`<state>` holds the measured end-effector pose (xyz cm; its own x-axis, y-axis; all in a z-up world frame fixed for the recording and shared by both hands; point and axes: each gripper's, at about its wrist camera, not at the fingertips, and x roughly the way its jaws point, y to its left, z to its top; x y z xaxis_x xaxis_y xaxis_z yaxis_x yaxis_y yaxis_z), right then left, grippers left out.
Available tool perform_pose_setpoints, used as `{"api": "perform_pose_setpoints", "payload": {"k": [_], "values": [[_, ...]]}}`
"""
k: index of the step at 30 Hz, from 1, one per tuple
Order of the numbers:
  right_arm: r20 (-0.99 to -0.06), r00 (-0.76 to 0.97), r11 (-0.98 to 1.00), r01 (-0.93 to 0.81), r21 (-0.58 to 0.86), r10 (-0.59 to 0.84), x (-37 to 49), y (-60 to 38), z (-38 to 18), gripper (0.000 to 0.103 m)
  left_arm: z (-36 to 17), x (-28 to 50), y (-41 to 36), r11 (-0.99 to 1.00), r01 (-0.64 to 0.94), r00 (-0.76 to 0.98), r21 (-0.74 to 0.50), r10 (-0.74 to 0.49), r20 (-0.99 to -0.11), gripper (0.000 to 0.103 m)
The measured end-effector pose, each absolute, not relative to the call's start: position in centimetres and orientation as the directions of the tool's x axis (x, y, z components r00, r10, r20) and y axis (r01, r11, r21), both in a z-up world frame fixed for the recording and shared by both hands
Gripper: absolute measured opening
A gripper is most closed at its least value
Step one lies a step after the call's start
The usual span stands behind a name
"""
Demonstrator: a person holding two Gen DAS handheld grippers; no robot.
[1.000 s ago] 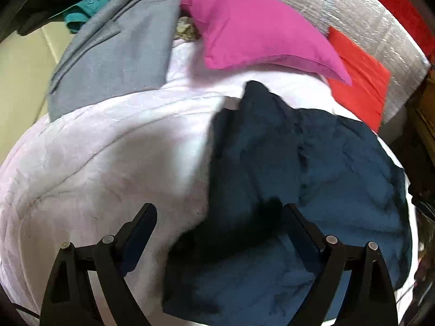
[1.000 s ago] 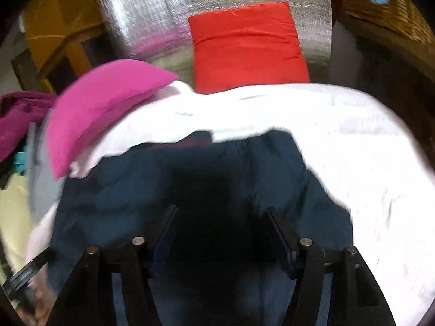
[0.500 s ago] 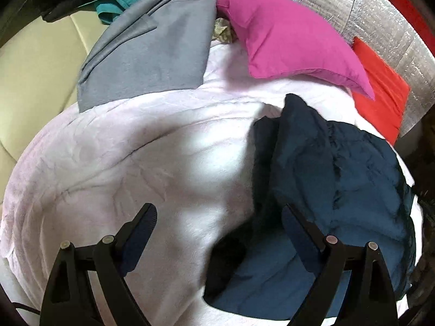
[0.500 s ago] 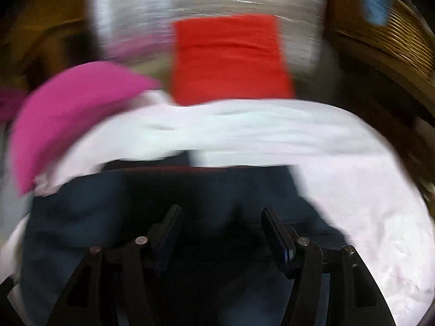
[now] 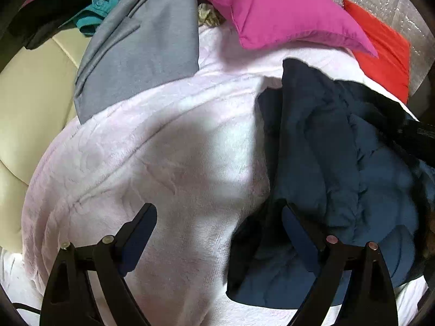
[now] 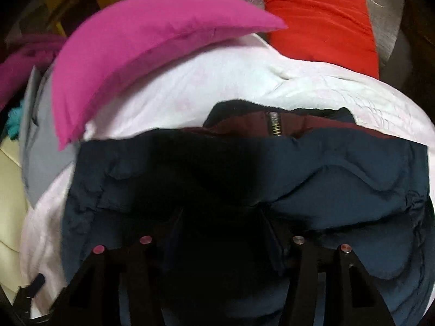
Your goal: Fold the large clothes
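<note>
Upper left: grey garment (image 5: 141, 54) lying folded | centre: pale pink blanket (image 5: 168, 168), left gripper (image 5: 218, 226) above it, fingers wide, empty | right: navy puffer jacket (image 5: 353, 168) bunched on blanket | top: magenta cushion (image 5: 285, 11), red cushion (image 5: 386, 51) | right gripper (image 6: 221, 228) over the jacket, fingers spread apart, grasp unclear in shadow.

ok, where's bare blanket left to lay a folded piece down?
Free: the pale pink blanket between the grey garment and the navy jacket, under the open left gripper. Crowded: the far edge, with the magenta pillow and red cushion; the jacket fills the right side.
</note>
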<state>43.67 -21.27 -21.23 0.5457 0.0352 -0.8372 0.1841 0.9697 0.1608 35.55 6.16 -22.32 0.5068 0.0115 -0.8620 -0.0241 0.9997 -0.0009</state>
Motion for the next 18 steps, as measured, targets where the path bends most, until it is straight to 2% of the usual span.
{"api": "perform_pose_setpoints", "payload": {"k": [5,8,11,14,16,18], "values": [[-0.758,0.649,0.944,0.207,0.255,0.063,36.4,-24.9,-18.0,0.059,-20.3,34.5,6.8,0.997,-0.013,0.565,-0.081,-0.059,-0.823,0.094],[-0.734,0.678,0.94,0.222,0.259,0.042,31.1,-27.3,-17.0,0.059,-19.5,33.7,6.4,0.993,0.025,0.584,-0.117,-0.109,-0.804,0.094],[-0.725,0.688,0.921,0.257,0.291,0.037,27.1,-29.9,-17.4,0.059,-20.2,33.6,5.0,0.996,0.053,0.558,-0.075,-0.092,-0.825,0.094],[-0.772,0.634,0.899,0.312,0.307,0.044,25.4,-31.4,-20.3,0.059,-23.0,34.2,3.4,0.998,0.051,0.475,0.04,0.011,-0.88,0.094],[-0.808,0.582,0.889,0.318,0.329,0.091,25.3,-32.5,-22.1,0.059,-23.7,34.3,2.9,0.998,0.048,0.458,0.051,0.024,-0.888,0.094],[-0.795,0.6,0.889,0.308,0.338,0.094,24.4,-32.6,-21.5,0.059,-23.0,33.8,2.8,0.998,0.035,0.474,0.059,0.036,-0.88,0.094]]}}
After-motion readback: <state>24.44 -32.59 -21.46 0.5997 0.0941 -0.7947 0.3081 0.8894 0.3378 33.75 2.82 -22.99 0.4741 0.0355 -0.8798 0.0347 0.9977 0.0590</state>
